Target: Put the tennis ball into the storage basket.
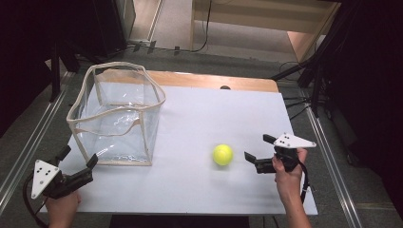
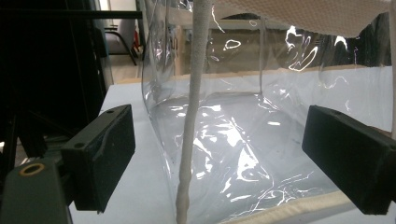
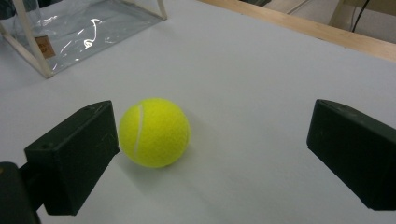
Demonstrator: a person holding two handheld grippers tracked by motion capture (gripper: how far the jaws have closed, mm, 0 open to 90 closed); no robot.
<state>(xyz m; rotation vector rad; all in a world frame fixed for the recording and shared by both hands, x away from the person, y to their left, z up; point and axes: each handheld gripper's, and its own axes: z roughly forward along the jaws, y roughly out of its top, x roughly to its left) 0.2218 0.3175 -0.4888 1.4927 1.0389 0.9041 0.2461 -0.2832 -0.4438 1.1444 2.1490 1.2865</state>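
One fuzzy yellow-green tennis ball (image 1: 223,154) lies on the white table (image 1: 190,190) right of centre in the high view, just beside the right hand-held gripper (image 1: 259,151), whose jaws stand wide and empty. It looks light, springy and prone to roll; take it across its middle. One clear soft-plastic bin with cream fabric edging (image 1: 116,114) stands at left, probably floppy. The left hand-held gripper (image 1: 78,161), also wide and empty, faces the bin's near corner seam (image 2: 191,116).
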